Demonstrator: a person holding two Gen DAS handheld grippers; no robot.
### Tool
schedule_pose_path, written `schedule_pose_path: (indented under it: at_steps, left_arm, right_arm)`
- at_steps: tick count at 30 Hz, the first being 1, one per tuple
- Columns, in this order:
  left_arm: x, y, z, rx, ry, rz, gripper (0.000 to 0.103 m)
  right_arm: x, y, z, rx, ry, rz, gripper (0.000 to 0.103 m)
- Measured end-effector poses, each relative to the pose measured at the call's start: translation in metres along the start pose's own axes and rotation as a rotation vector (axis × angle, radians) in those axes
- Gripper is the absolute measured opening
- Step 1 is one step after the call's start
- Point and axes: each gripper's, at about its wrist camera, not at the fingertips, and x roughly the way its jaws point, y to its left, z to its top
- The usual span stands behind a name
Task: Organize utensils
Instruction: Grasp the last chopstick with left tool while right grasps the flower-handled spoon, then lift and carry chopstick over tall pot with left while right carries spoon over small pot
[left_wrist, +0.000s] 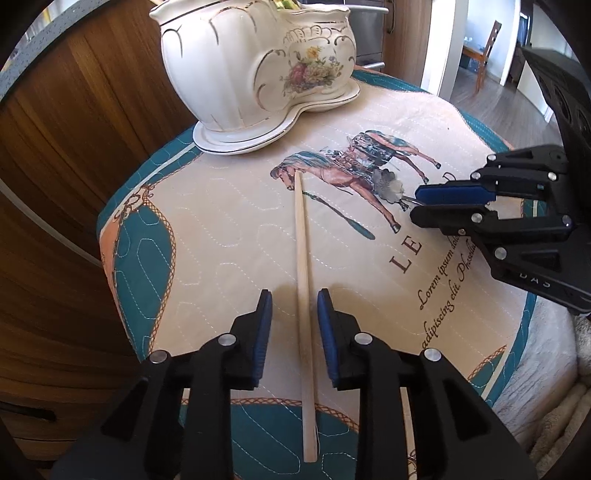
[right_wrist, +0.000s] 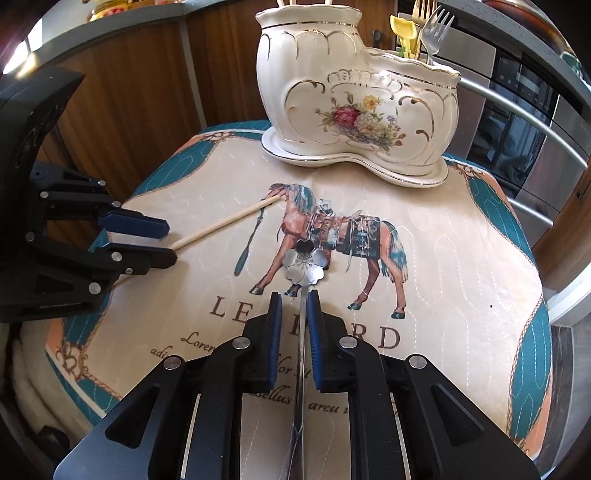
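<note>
We saw a quilted mat (left_wrist: 236, 236) printed with a horse, spread over a small table. On the left, our left gripper (left_wrist: 294, 297) straddled a wooden chopstick (left_wrist: 303, 266) lying flat on the mat, its jaws a little apart with clear gaps on both sides. Further right, our right gripper (right_wrist: 294, 299) stood narrowly parted around the handle of a flower-shaped metal spoon (right_wrist: 303, 264) (the pads did not appear to press it). At the back stood a white ceramic holder (right_wrist: 354, 107), with a fork (right_wrist: 436, 31) standing in its lower right section.
</note>
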Motion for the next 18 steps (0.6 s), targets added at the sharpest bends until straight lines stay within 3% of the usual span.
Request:
schedule_pose_path:
  at_steps: [2, 4, 6, 9, 18]
  left_arm:
    - [0.001, 0.000, 0.000, -0.009, -0.007, -0.007, 0.025]
    - [-0.002, 0.002, -0.005, -0.008, -0.015, -0.031, 0.011]
    - [-0.008, 0.004, -0.013, 0.000, -0.027, -0.029, 0.006]
    - [-0.011, 0.004, -0.016, -0.002, -0.048, -0.028, 0.006]
    - [-0.062, 0.013, -0.018, -0.037, -0.298, -0.061, 0.006]
  right_arm:
    - [0.000, 0.001, -0.001, 0.003, -0.014, 0.011, 0.004]
    - [0.001, 0.000, -0.001, 0.019, -0.027, 0.010, 0.004]
    - [0.000, -0.001, -0.001, 0.037, -0.040, 0.008, 0.004]
    - [-0.012, -0.006, 0.003, 0.066, -0.106, 0.018, 0.004]
    - [-0.068, -0.010, 0.010, 0.086, -0.421, 0.034, 0.004]
